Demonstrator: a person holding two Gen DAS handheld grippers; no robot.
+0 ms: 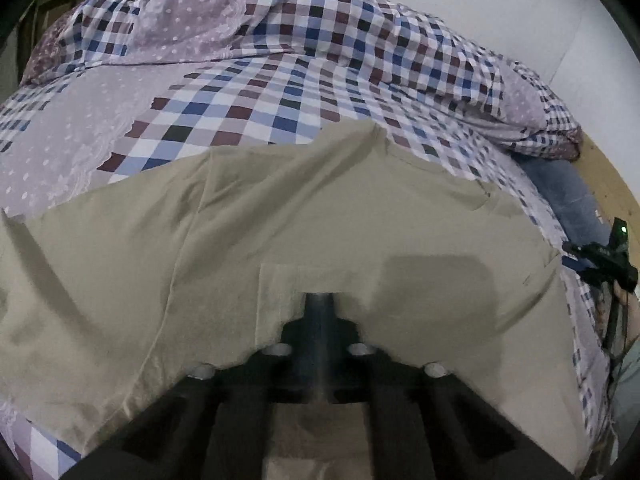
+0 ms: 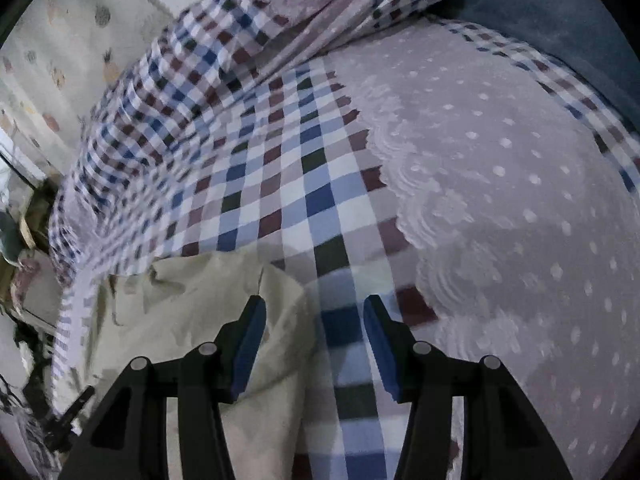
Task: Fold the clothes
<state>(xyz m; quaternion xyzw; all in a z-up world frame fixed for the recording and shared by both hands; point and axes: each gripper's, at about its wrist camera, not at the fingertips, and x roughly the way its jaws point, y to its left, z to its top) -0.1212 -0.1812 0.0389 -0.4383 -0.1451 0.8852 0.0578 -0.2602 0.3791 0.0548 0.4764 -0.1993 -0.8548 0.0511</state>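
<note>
A beige garment lies spread on the checked bed cover. In the left wrist view my left gripper has its fingers pressed together on a folded edge of that garment, low in the middle. My right gripper shows at the right edge as a black frame with a green light, held by a hand. In the right wrist view the right gripper is open. Its left blue pad hovers over the beige garment's edge, while the right pad is over the bed cover.
A bunched checked quilt is piled along the back of the bed. A blue cloth and a wooden bed edge lie at the right. A fruit-patterned surface stands beyond the bed's left side.
</note>
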